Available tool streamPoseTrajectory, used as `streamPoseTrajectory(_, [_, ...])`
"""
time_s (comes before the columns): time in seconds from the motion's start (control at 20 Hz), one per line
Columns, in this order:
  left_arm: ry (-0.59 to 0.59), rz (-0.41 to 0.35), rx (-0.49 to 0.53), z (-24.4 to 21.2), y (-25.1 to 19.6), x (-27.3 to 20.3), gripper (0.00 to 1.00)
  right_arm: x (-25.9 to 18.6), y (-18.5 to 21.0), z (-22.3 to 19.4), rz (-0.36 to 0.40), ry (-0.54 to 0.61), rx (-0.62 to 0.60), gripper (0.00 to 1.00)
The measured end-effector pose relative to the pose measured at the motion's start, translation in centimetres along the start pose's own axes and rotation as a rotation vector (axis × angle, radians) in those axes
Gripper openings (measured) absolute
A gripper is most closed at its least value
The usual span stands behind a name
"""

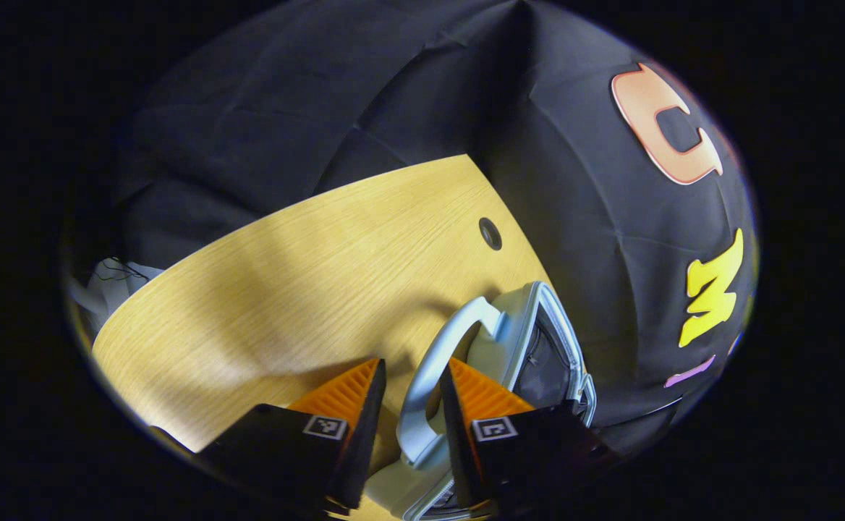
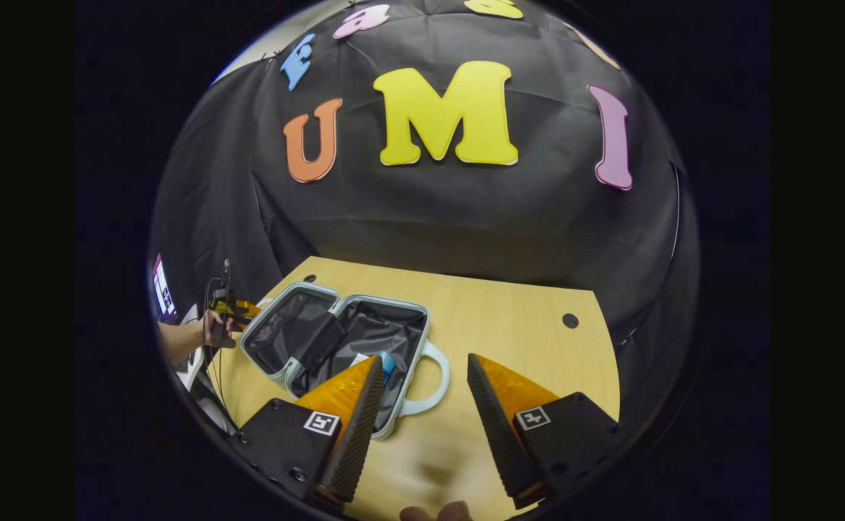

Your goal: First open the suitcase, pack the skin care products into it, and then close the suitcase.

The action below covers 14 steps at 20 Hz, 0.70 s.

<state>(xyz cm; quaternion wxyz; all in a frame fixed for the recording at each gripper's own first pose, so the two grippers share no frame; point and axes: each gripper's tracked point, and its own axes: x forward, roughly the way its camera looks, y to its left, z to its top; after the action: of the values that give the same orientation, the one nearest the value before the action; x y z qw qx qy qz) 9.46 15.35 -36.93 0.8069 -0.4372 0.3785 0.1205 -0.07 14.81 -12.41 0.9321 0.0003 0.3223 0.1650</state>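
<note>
Both fingers of the left claw (image 1: 412,405) sit around the suitcase (image 2: 336,340) handle (image 1: 430,376) without squeezing, so pinch first, then swing the lid shut slowly.

A light wooden table (image 2: 538,318) with rounded corners stands against the black cloth wall (image 2: 451,217). Small dark round holes (image 2: 571,320) sit near its far corners; another such hole (image 1: 490,234) shows in the left gripper view

The suitcase (image 2: 343,347) lies open on the worktop (image 2: 509,325), at its left part, lid to the left. A product (image 2: 386,362) lies in its right half; the handle (image 2: 430,383) juts right.
</note>
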Motion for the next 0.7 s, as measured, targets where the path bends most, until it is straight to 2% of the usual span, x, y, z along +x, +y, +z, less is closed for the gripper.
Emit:
streamPoseTrajectory(0.1, [0.007,0.038,0.009,-0.1,0.3,0.1,0.21,-0.3,-0.4,0.1,-0.002,-0.007,0.012,0.7])
streamPoseTrajectory(0.25, [0.017,0.075,0.083,0.2,-0.4,-1.0,0.15,-1.1,-0.9,0.2,0.004,-0.028,0.031,0.7])
streamPoseTrajectory(0.4, [-0.037,0.125,0.208,1.6,-2.2,-3.3,0.11,-2.0,-1.5,0.6,0.01,-0.068,0.051,0.7])
streamPoseTrajectory(0.55, [-0.118,0.144,0.372,2.8,-6.8,-6.6,0.07,-3.0,-1.9,1.1,0.025,-0.112,0.074,0.7])
streamPoseTrajectory(0.7, [-0.249,0.171,0.588,3.5,-11.9,-10.1,0.04,-4.3,-2.8,1.3,0.038,-0.153,0.093,0.7])
